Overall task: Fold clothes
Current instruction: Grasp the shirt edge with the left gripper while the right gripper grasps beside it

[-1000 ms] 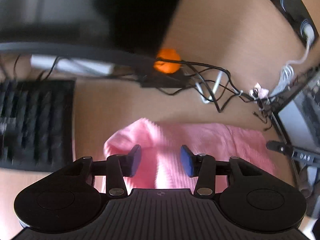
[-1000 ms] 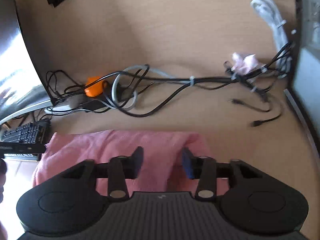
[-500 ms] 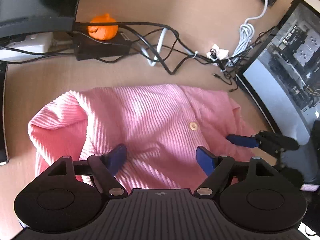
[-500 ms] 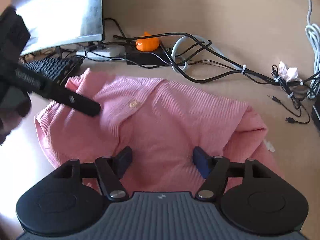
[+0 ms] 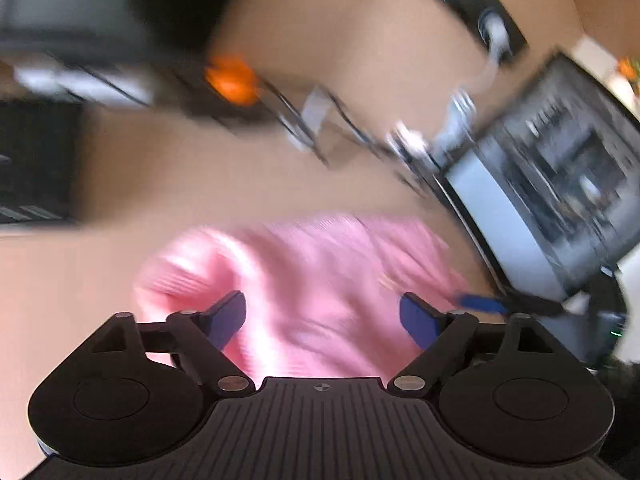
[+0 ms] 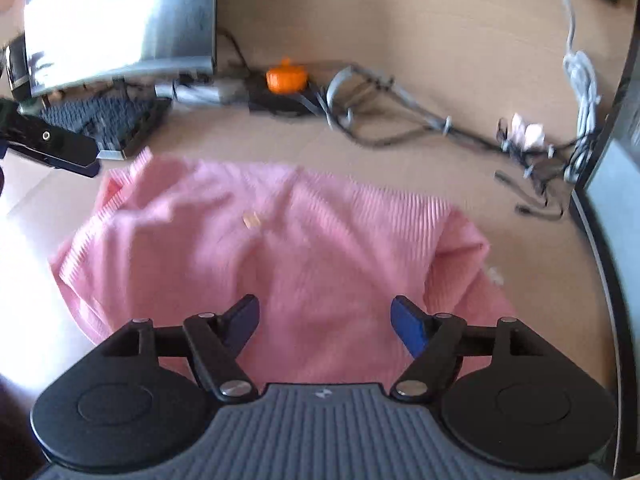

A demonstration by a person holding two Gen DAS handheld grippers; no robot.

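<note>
Garment (image 6: 280, 256): pink ribbed knit, rumpled, one button | left tool (image 5: 322, 318), right tool (image 6: 324, 322): wide, just opening, empty

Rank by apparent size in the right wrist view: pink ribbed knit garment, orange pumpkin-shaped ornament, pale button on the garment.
1. Pink ribbed knit garment
2. Orange pumpkin-shaped ornament, farther away
3. Pale button

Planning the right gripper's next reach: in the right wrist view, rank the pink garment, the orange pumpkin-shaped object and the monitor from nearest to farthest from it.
1. Pink garment, directly ahead of the right gripper, under its open jaws.
2. Orange pumpkin-shaped object, farther back among the cables.
3. Monitor, upper left, about as far; too close to call.
</note>
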